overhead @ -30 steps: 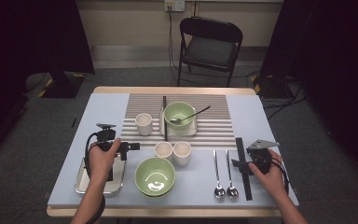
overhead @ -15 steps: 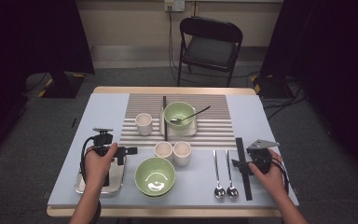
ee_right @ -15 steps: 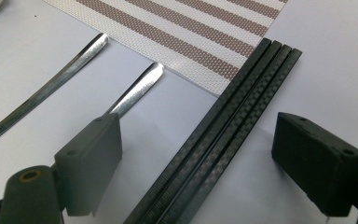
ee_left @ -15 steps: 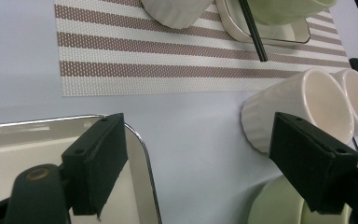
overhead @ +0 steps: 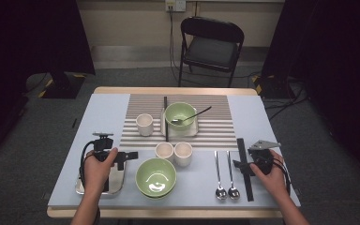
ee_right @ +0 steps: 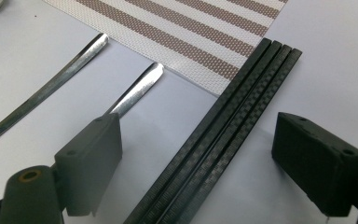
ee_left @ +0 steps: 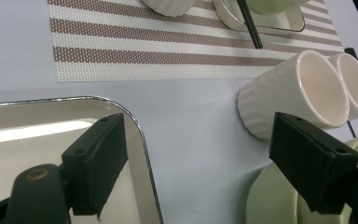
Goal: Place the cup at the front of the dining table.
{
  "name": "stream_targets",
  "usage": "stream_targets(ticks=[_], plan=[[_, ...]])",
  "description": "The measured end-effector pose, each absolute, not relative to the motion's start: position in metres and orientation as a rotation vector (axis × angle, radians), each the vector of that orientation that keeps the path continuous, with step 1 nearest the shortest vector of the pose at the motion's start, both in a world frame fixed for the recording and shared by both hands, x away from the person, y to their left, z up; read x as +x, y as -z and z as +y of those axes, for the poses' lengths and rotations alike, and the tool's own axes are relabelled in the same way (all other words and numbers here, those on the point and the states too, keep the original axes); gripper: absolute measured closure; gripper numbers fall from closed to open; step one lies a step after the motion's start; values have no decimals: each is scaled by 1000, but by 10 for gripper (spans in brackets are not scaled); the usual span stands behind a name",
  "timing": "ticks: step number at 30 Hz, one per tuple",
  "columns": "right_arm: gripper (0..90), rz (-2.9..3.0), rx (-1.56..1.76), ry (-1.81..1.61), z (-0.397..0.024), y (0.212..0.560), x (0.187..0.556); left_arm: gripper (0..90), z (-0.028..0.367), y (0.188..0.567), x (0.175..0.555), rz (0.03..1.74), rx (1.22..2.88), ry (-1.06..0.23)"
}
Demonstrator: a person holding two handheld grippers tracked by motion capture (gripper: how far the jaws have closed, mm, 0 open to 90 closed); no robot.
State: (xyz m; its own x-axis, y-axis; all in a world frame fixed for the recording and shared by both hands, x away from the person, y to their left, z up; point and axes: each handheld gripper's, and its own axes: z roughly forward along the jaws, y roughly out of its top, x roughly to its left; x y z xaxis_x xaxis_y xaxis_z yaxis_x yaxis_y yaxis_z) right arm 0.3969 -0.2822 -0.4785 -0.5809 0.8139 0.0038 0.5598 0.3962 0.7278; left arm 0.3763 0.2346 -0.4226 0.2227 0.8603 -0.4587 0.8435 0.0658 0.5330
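Hardly any change across the pale table [overhead: 98, 108] or the striped placemat [overhead: 215, 131] since a second ago: same layout, nothing lifted, nothing set down.

Only shift on the left. Drawn back a little toward the person, now low over the right corner of the steel tray [overhead: 82, 187], with the left gripper [ee_left: 200, 158] aimed across the bare strip of table at the near green bowl [overhead: 156, 176] and the pair of white cups [overhead: 164, 151] just behind it. Jaws spread wide, holding nothing; one pad [ee_left: 95, 161] above the tray rim, the other in front of the bowl's edge. Reads as lining up, most likely on the nearer cup [ee_left: 291, 93], which stands touching its twin; no contact with it yet.

On the right, no movement at all. Parked as before, the right gripper [ee_right: 205, 154] low over the table with jaws wide and straddling the black chopsticks [ee_right: 223, 135], which lie flat between the pads, touched by neither. Just beside them, two spoons [overhead: 218, 173], untouched.

Means for the work: still the approach stage, both grasps yet to close; chopsticks ready for a pinch, left side needing a further reach.
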Motion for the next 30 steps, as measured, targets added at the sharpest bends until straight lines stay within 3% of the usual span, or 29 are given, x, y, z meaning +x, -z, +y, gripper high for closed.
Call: stream_targets(ticks=[30], plan=[[152, 2305, 1190, -998, -282, 479, 397, 187, 240, 431, 361, 1571, 1767, -42]])
